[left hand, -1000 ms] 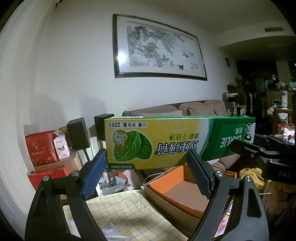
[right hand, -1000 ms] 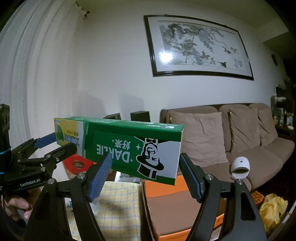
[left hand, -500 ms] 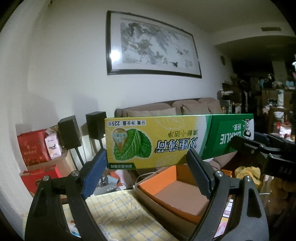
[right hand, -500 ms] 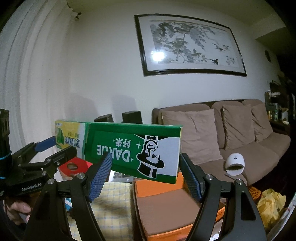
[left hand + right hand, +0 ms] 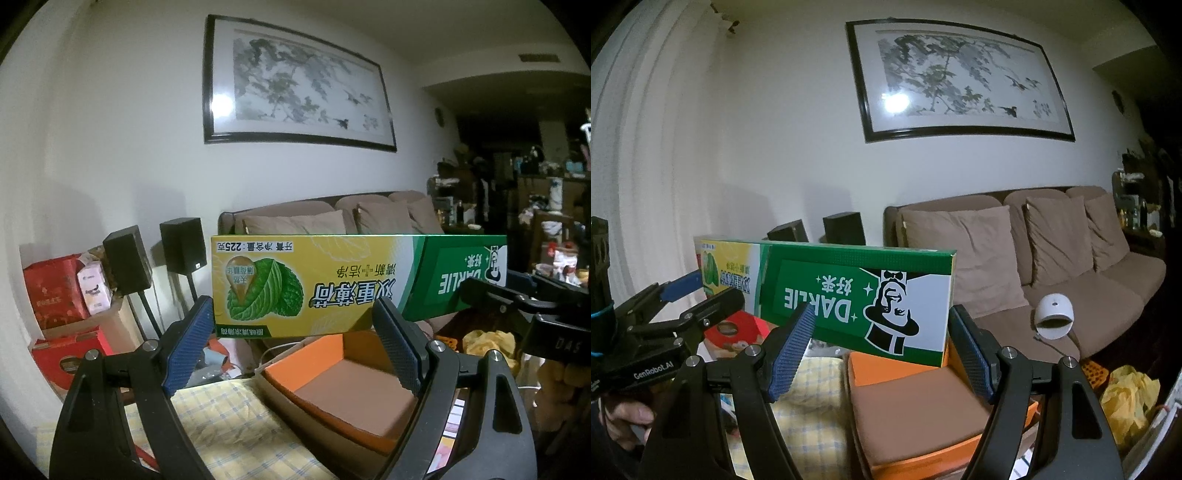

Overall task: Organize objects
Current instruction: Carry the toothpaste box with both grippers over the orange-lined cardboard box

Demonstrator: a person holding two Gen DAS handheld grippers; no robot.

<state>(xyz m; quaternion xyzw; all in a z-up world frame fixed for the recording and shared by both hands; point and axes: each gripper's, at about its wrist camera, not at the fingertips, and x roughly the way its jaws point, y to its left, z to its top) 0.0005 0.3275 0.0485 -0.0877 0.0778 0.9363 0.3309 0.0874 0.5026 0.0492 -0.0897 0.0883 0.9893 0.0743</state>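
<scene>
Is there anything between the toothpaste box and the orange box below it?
Nothing visible. The toothpaste box, clamped by the left hand-held gripper and right hand-held gripper, hangs above the open orange box, whose brown inside shows no objects.

White wall (image 5: 775, 129), framed ink painting (image 5: 960, 79), brown sofa (image 5: 1071, 258), dim.

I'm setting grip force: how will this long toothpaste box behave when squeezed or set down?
Probably stiff lengthwise: the toothpaste box spans level between the left gripper and right gripper without sagging. Its cardboard walls could likely dent under hard squeezing. Long and narrow, it may tip if stood on end in the orange tray.
</scene>
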